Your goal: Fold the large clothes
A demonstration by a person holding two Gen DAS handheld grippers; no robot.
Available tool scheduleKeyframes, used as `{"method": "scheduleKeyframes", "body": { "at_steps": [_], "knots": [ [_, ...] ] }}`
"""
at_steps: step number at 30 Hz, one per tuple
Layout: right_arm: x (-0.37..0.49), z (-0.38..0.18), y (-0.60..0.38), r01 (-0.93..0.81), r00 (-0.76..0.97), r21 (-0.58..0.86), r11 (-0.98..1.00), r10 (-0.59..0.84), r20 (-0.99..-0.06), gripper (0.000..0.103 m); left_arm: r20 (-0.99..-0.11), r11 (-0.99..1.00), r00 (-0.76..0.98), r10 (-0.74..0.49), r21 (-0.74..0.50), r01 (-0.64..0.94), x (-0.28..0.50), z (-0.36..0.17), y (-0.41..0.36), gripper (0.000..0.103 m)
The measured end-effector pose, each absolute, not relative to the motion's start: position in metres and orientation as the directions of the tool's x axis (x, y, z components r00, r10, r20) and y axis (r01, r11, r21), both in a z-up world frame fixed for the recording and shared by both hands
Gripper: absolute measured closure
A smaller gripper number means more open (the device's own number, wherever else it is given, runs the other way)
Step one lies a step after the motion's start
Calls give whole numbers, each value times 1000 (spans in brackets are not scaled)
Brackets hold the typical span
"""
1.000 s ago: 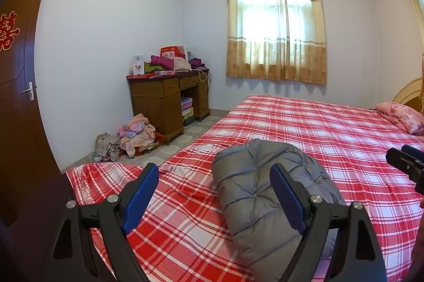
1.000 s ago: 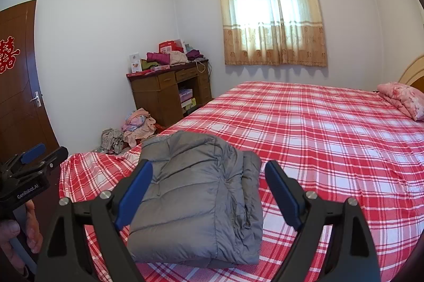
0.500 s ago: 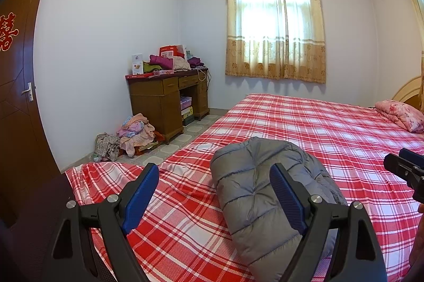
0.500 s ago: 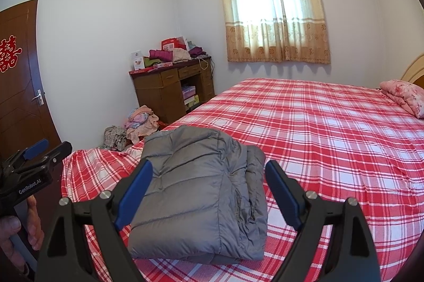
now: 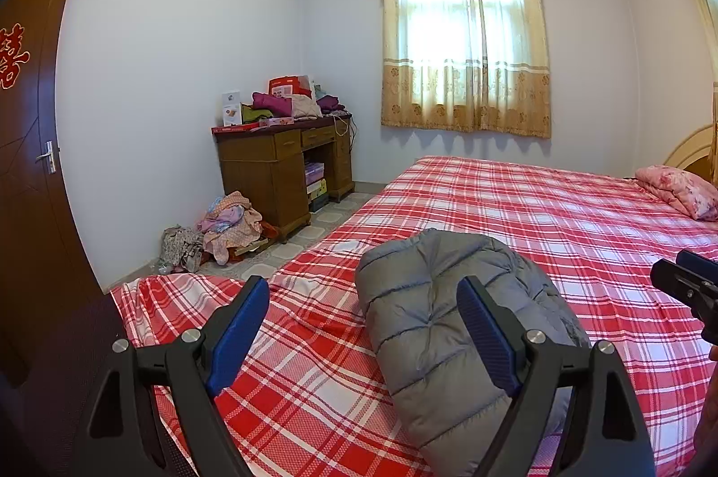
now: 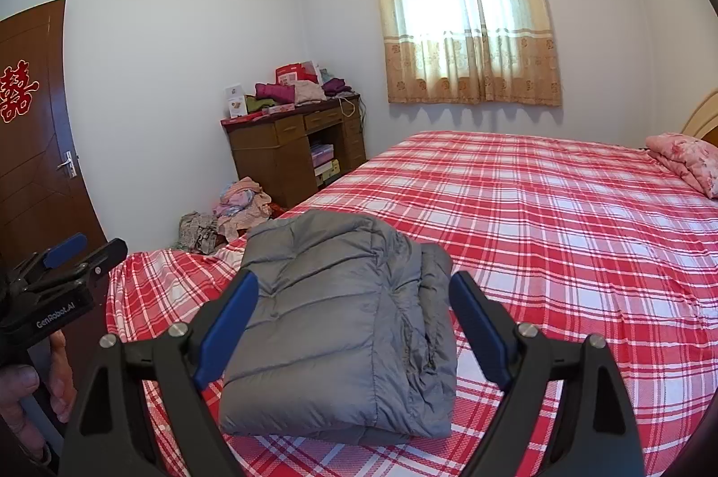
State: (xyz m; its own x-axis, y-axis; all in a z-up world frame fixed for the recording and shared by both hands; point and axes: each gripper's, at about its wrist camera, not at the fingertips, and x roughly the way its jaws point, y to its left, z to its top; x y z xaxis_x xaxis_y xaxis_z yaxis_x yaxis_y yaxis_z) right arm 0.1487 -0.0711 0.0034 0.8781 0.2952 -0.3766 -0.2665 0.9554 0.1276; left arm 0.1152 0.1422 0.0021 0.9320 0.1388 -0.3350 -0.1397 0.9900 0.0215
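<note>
Grey puffer jacket (image 6: 341,324) lies folded into a compact stack on the near corner of the plaid bed (image 6: 561,234), layered edges toward the pillow (image 6: 686,158) side. Probably parked there because that corner is within easy reach.

Left gripper (image 5: 363,329): jaws wide apart, nothing between the pads, held above the bed just beside the jacket's door-side edge.

Right gripper (image 6: 352,320): jaws also wide, straddling the jacket in view but raised off it, not pressing.

Judgement: fold looks finished; both tools are clear of the jacket.

The red-plaid bed (image 6: 561,207) carries a folded grey jacket (image 6: 332,324) and a pink pillow (image 6: 686,158).
</note>
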Motion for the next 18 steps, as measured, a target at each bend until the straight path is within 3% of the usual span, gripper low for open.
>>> {"method": "scheduleKeyframes", "body": {
  "at_steps": [18],
  "knots": [
    [147,5,-70,-268,881,131,954,298,-368,14,-332,991,934,133,28,-131,116,0,139,17]
  ]
}}
